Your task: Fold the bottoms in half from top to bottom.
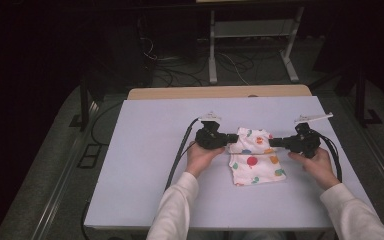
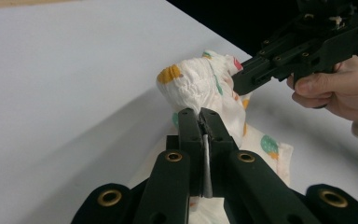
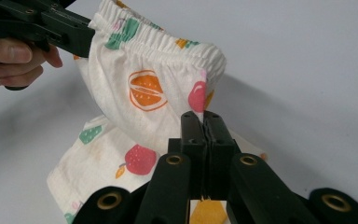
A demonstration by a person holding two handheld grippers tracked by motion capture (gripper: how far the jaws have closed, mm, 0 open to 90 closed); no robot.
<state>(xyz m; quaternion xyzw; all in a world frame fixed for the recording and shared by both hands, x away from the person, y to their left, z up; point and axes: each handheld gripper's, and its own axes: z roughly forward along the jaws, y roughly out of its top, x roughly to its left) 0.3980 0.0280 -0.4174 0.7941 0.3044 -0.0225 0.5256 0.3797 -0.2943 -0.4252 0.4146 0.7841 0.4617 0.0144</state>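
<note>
Both tongs, left (image 1: 231,137) and right (image 1: 275,142), clamped on the waistband of fruit-printed baby shorts (image 1: 255,162), centre of the desk (image 1: 145,150); no readable writing.

Both forearms reach in from below, hands level and apart. The left tool (image 1: 230,137) points inward with jaws clamped tight; the right tool (image 1: 272,142) faces it, jaws likewise pressed together.
</note>
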